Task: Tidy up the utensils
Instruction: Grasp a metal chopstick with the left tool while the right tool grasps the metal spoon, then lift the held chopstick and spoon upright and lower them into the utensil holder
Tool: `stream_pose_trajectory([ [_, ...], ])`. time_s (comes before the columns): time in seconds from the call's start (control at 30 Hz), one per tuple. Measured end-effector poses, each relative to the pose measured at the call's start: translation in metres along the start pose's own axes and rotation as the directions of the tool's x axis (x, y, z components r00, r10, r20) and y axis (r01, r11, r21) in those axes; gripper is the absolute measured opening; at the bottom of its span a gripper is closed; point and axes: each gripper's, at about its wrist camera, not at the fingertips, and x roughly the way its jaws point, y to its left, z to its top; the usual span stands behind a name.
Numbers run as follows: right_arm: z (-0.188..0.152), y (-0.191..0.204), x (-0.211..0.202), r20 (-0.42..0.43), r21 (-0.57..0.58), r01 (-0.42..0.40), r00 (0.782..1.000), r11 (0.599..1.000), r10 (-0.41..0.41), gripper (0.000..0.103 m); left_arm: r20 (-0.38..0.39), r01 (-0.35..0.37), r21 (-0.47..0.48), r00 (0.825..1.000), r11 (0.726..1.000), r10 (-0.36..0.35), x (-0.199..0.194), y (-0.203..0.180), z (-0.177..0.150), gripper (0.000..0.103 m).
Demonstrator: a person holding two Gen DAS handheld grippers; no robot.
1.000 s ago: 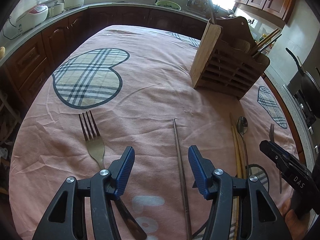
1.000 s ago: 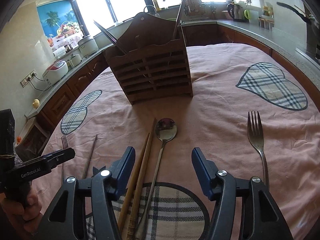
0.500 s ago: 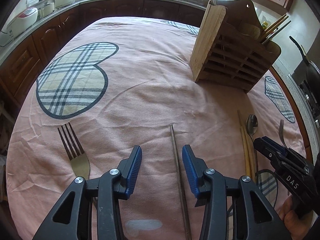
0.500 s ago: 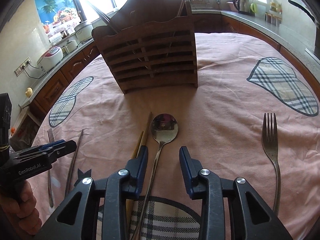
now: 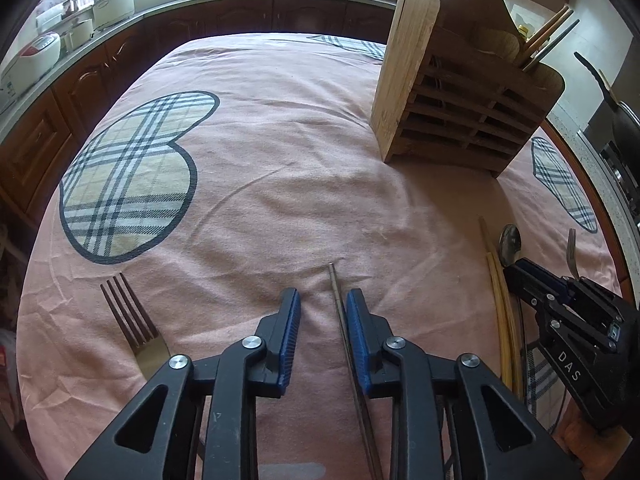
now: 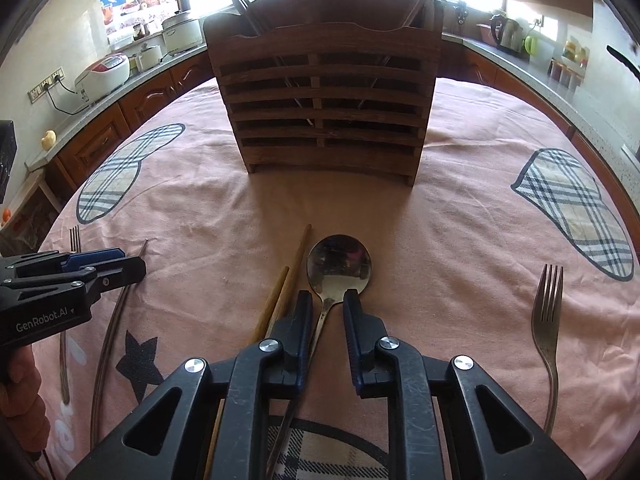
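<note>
Spoon (image 6: 338,268) handle and metal chopstick (image 5: 340,312) partly behind closing jaws.

I see the utensil rack (image 6: 326,112) standing upright on the tablecloth (image 6: 460,240), at the far middle of the table. In front of it lies the spoon (image 6: 339,266), bowl toward the rack. Just left of the spoon lie the wooden chopsticks (image 6: 286,286), side by side. Further left lie the metal chopstick (image 5: 335,288) and, beyond it, a fork (image 5: 134,322). Well right of the spoon lies a second fork (image 6: 546,320). Countertops (image 6: 520,60) with appliances run behind the table.
</note>
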Motion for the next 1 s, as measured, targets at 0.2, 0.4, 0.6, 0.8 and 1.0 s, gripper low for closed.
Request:
stream_pose_trajectory([
  [0.2,0.000,-0.006,-0.001,0.008,0.027,-0.023,1.000,0.999,0.022,0.007,-0.004,0.038,-0.014,0.999,0.999,-0.038,0.002,0.003,0.001,0.006],
  [0.4,-0.002,-0.015,-0.005,0.012,0.083,-0.076,0.997,0.994,0.076,0.004,-0.004,0.095,-0.073,0.995,0.993,-0.096,-0.002,0.014,-0.001,0.004],
  [0.6,-0.004,-0.017,-0.010,0.025,0.105,-0.104,0.994,0.989,0.102,0.004,0.019,0.113,-0.092,0.994,0.989,-0.112,-0.013,0.019,-0.004,0.004],
  [0.8,-0.003,-0.018,-0.023,0.054,0.127,-0.126,0.991,0.984,0.120,0.004,0.054,0.126,-0.111,0.991,0.986,-0.121,-0.030,0.026,-0.006,0.003],
  [1.0,0.000,-0.021,-0.044,0.109,0.146,-0.150,0.985,0.978,0.135,0.004,0.100,0.149,-0.109,0.985,0.983,-0.138,-0.058,0.027,-0.009,0.003],
])
